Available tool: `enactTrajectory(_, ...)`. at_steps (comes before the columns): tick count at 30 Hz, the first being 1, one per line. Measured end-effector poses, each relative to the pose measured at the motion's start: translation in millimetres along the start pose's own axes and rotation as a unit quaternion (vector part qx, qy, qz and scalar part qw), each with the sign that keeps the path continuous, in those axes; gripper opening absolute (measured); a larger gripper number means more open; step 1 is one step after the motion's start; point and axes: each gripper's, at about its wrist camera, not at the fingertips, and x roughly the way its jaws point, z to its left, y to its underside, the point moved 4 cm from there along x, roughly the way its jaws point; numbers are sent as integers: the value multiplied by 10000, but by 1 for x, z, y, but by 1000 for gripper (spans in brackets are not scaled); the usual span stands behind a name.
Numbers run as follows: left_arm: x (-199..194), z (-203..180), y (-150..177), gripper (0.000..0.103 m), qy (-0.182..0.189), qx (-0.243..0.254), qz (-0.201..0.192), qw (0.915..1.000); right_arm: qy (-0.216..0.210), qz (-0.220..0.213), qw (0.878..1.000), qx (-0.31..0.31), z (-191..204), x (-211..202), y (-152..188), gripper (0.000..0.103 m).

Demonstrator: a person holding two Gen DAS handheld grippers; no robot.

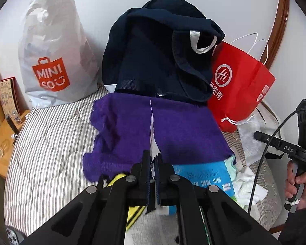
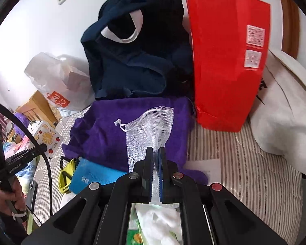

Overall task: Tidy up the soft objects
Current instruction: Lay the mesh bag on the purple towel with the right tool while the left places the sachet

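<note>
A purple towel [image 1: 153, 134] lies folded on the striped bed, also in the right wrist view [image 2: 104, 130]. My left gripper [image 1: 153, 159] is shut on a thin white packet [image 1: 153, 134] held edge-on above the towel. My right gripper [image 2: 156, 153] is shut on a white mesh drawstring pouch [image 2: 151, 124] that hangs over the towel. A navy backpack [image 1: 157, 57] stands behind the towel, also in the right wrist view [image 2: 136, 57]. The right gripper's handle [image 1: 295, 149] shows at the right of the left wrist view.
A red paper bag [image 2: 224, 61] stands right of the backpack, a grey MINISO bag [image 1: 51, 61] left of it. A blue packet [image 1: 204, 175], yellow item [image 2: 65, 173] and white tissues [image 1: 246, 183] lie near me. A white garment [image 2: 285, 112] lies right. A wooden shelf [image 1: 2, 134] is left.
</note>
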Motion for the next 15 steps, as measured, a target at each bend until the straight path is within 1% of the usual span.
enactTrajectory(7,26,5,-18,5,-4,25,72,10000,61,128,9999,90,5,34,-17,4)
enactTrajectory(15,65,8,-40,5,114,-4,170,9998,179,375,9989,214,7,82,-36,4)
